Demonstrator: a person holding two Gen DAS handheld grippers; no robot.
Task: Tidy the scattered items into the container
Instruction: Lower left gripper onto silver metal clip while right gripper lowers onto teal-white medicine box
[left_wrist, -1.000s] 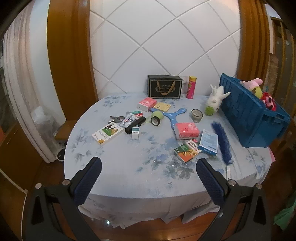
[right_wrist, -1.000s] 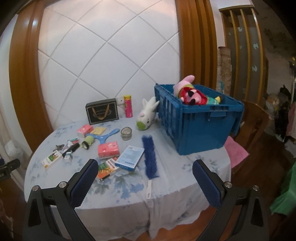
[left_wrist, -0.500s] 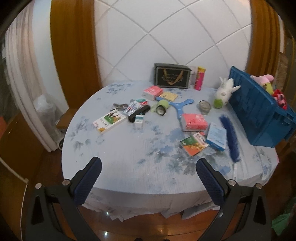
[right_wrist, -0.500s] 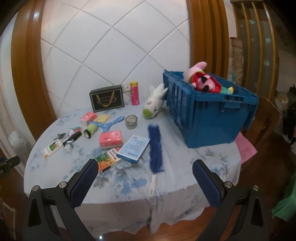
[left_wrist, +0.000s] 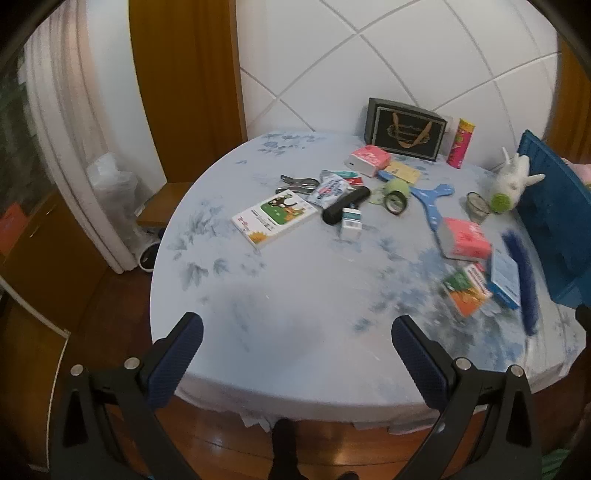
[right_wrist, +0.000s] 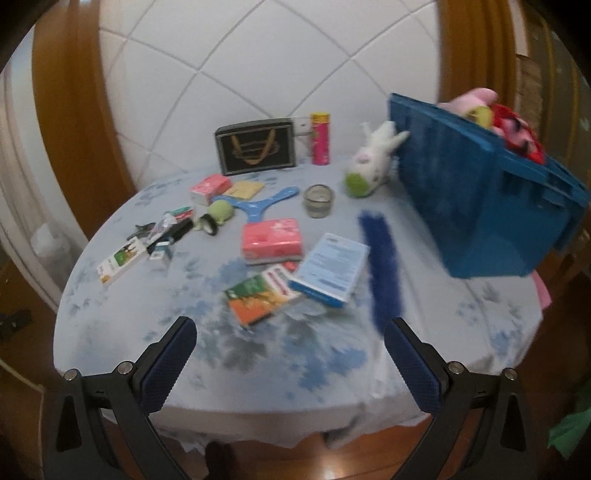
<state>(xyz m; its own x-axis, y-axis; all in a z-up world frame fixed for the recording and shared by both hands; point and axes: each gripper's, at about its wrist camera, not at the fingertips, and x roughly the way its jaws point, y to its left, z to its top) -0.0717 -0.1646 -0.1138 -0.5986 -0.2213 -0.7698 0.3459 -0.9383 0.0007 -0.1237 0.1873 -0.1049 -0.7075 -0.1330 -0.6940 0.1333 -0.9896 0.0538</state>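
Observation:
A blue crate (right_wrist: 480, 206) with plush toys inside stands tilted at the table's right side; its edge (left_wrist: 554, 206) shows in the left wrist view. Scattered on the floral cloth lie a pink tissue pack (right_wrist: 271, 236), a light blue box (right_wrist: 332, 269), an orange-green booklet (right_wrist: 258, 295), a blue duster (right_wrist: 380, 269), a white plush (right_wrist: 369, 170), a glass cup (right_wrist: 318, 200) and a white-green box (left_wrist: 275, 218). My left gripper (left_wrist: 295, 350) is open over the table's near edge. My right gripper (right_wrist: 290, 354) is open too, short of the booklet.
A black gift bag (right_wrist: 256, 150) and a pink can (right_wrist: 320, 138) stand at the back by the tiled wall. A blue boomerang (left_wrist: 430, 201), tape roll (left_wrist: 395, 201), black tube (left_wrist: 345, 208) and clips (left_wrist: 297, 182) lie mid-table. Wooden panels flank the wall.
Both grippers have moved forward and closer to the table; the left view has swung left, the right view has dropped toward the items. Both stay open with nothing held.

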